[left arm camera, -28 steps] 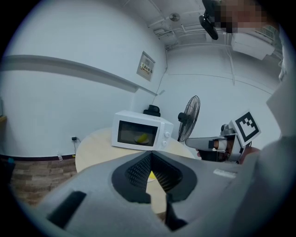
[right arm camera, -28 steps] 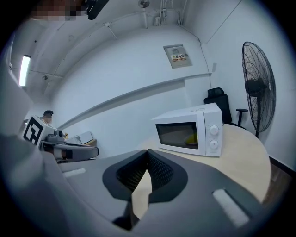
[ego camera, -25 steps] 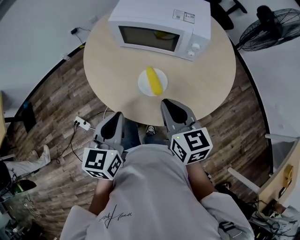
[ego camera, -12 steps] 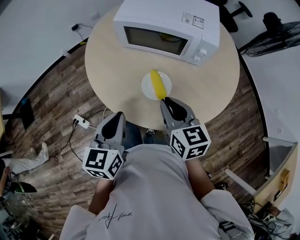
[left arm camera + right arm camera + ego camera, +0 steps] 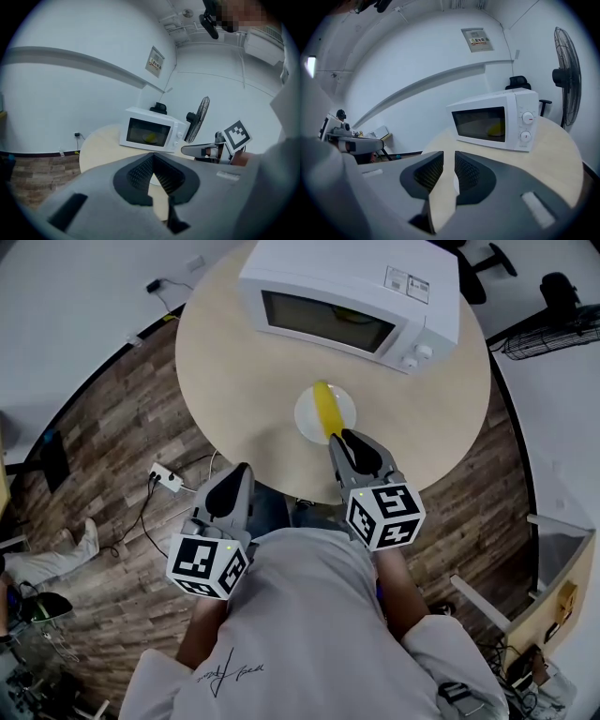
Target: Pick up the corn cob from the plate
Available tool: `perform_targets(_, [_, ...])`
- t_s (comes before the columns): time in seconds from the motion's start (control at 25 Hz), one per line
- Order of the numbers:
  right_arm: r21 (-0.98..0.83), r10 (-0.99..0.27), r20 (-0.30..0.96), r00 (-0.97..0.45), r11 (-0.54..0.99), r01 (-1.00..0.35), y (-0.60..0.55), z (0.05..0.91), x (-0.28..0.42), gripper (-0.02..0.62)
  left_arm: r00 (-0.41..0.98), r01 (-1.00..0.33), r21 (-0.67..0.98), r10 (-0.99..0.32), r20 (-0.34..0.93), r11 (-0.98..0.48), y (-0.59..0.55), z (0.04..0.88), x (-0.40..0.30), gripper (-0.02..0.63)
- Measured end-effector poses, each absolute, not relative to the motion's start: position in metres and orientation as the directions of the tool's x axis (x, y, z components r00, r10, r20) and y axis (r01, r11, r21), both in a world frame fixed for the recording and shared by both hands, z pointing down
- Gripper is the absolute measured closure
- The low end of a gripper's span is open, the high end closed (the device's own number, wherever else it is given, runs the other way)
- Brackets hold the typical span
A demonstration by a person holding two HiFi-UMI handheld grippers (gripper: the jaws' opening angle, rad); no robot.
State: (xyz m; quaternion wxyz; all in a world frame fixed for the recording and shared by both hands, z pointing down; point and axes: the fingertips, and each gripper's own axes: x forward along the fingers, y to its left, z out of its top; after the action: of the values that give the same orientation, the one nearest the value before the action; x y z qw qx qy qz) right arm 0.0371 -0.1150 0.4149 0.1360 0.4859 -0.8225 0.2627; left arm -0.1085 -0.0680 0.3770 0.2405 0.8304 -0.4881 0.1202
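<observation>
A yellow corn cob point(image 5: 325, 407) lies on a small white plate point(image 5: 304, 420) on the round wooden table point(image 5: 234, 362). My right gripper point(image 5: 345, 438) reaches over the table's near edge, its tips at the plate's near rim just short of the cob. In the right gripper view its jaws point(image 5: 449, 155) are opening, a narrow gap between them with nothing in it. A sliver of the plate point(image 5: 455, 183) shows low in that gap. My left gripper point(image 5: 235, 472) hangs off the table's edge over the floor, and its tips point(image 5: 153, 156) meet, empty.
A white microwave point(image 5: 347, 296) with something yellow inside point(image 5: 496, 127) stands behind the plate. A fan point(image 5: 553, 329) stands off the table at the right. On the wooden floor at the left lie a power strip point(image 5: 167, 477) and cables.
My right gripper has moved forward over the table's edge, up to the plate's near rim. The left gripper has hardly shifted.
</observation>
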Motion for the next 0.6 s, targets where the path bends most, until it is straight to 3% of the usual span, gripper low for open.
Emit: perform_targets(0.6, [-0.28, -0.684, 0.561, -0.467, 0.374, -0.884, -0.141, 0.451, 0.03, 0.466, 0.496, -0.867, 0.299, -0.737, 0.458, -0.398, -0.081, 0.388, -0.121, 0.614])
